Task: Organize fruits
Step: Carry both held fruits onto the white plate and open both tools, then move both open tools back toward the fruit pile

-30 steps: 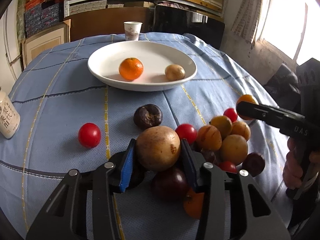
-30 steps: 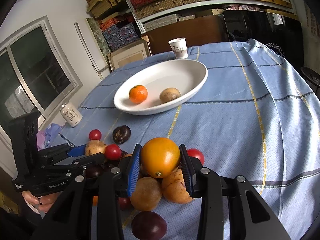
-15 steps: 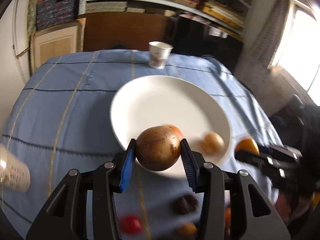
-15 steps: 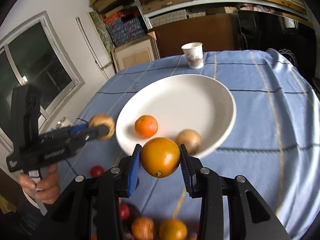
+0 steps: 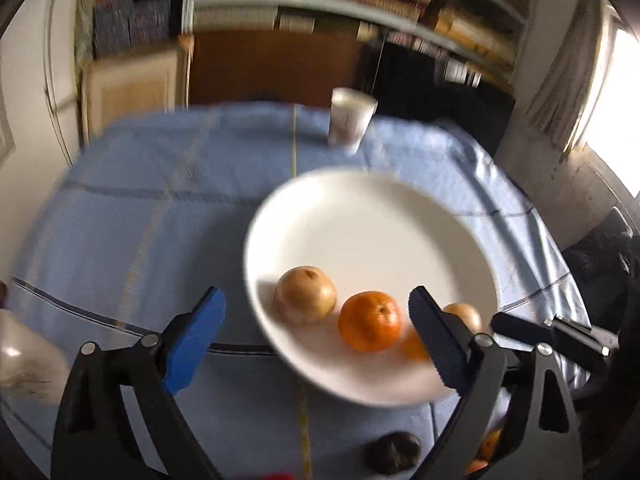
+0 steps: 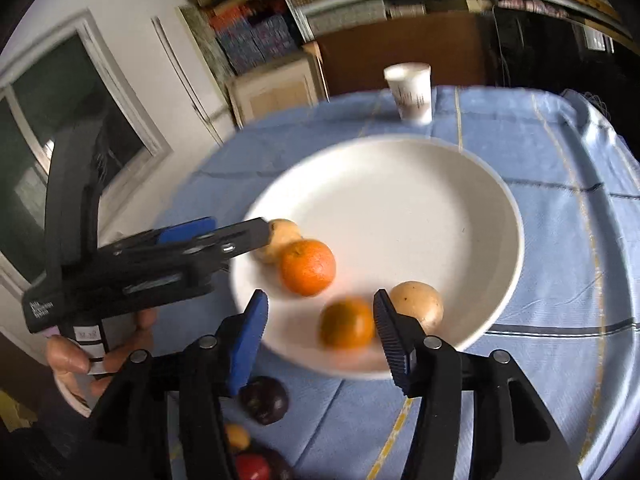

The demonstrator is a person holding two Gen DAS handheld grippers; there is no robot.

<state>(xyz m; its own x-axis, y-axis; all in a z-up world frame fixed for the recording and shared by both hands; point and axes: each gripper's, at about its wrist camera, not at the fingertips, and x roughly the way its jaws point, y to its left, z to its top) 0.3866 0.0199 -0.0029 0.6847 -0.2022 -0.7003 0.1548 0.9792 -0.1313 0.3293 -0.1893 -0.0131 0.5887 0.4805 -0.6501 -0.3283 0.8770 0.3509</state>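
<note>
The left gripper (image 5: 316, 322) was opening, nothing between its jaws. The right gripper (image 6: 320, 332) was opening too, with a blurred orange fruit (image 6: 347, 323) loose between its jaws. Four fruits lay in the white plate (image 6: 460, 200) on the counter (image 6: 560, 240).

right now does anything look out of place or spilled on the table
Nothing spilled or damaged. The plate holds four fruits, the paper cup stands upright. Only oddity: a dark fruit and a few others lie loose on the cloth, not yet sorted.
</note>
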